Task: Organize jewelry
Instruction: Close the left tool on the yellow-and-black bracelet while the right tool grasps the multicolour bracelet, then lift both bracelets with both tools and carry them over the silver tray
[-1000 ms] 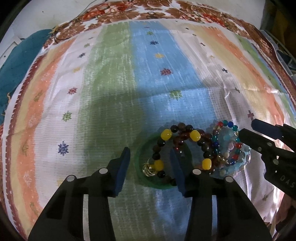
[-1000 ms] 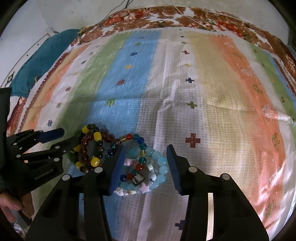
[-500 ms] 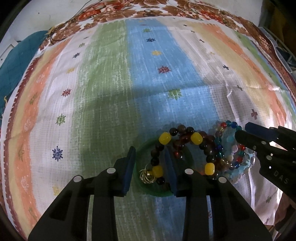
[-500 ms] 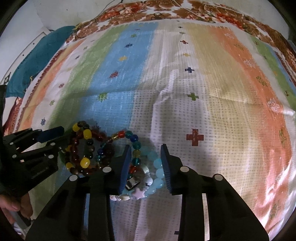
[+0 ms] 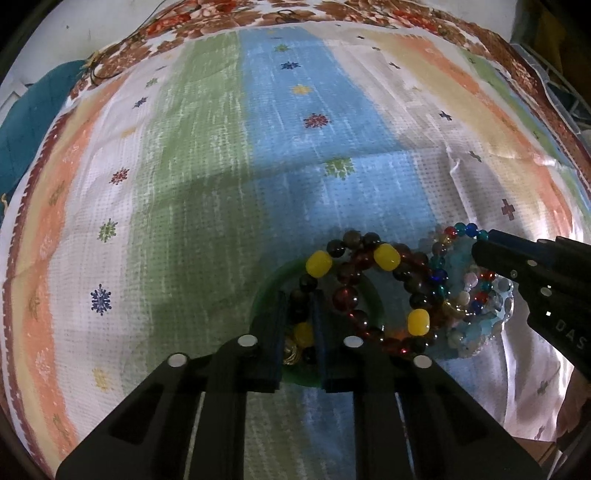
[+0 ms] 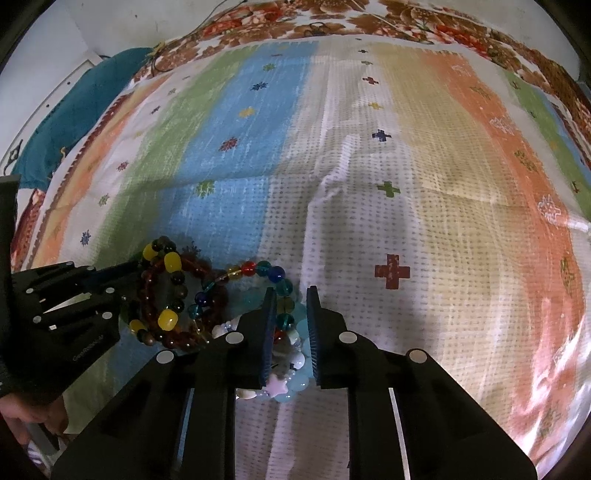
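A pile of bracelets lies on the striped cloth. A dark bead bracelet with yellow beads [image 5: 386, 256] overlaps a green bangle [image 5: 271, 286] and a dark red bead bracelet [image 5: 345, 297]. My left gripper [image 5: 300, 301] is shut on the dark and yellow bracelet's left side. To the right lies a multicoloured bead bracelet [image 6: 264, 269] on pale blue and white bracelets [image 6: 299, 358]. My right gripper [image 6: 290, 295] is shut on these. The dark and yellow bracelet shows in the right wrist view [image 6: 171, 262] too.
The striped cloth [image 5: 207, 155] covers the surface, with a brown floral border [image 6: 406, 22] at the far edge. A teal cloth [image 6: 74, 110] lies beyond its left edge. A wire rack [image 5: 565, 88] stands at the far right.
Both grippers have closed from wide open onto the bracelets: the left on the dark and yellow bracelet, the right on the multicoloured and pale blue ones.
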The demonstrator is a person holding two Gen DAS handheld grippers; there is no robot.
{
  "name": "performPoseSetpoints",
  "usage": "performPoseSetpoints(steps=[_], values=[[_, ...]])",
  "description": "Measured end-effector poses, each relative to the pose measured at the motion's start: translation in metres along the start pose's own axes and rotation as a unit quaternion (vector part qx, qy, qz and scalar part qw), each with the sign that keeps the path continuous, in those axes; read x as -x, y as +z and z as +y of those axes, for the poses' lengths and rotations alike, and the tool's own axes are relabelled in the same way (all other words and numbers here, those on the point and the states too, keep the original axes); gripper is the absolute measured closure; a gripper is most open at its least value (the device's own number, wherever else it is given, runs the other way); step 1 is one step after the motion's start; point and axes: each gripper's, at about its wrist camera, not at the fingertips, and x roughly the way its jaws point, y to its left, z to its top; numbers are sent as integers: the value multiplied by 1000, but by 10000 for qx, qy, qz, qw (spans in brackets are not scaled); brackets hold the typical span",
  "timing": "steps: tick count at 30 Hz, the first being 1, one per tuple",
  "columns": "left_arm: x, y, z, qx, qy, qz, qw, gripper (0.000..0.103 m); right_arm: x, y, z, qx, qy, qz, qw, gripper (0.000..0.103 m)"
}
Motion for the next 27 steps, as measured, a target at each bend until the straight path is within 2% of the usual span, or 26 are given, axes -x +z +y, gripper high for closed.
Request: performPoseSetpoints(steps=[5, 17, 27], values=[[1, -2, 1, 32, -33, -41, 10000, 93, 3, 0, 1, 69, 24, -48, 10000, 93], [27, -7, 0, 57, -101, -225, 9997, 94, 19, -1, 6, 195, -29, -155, 9997, 93], [51, -6, 6, 119, 9, -447, 9989, 93, 36, -9, 10, 483, -360, -261, 9978, 93]])
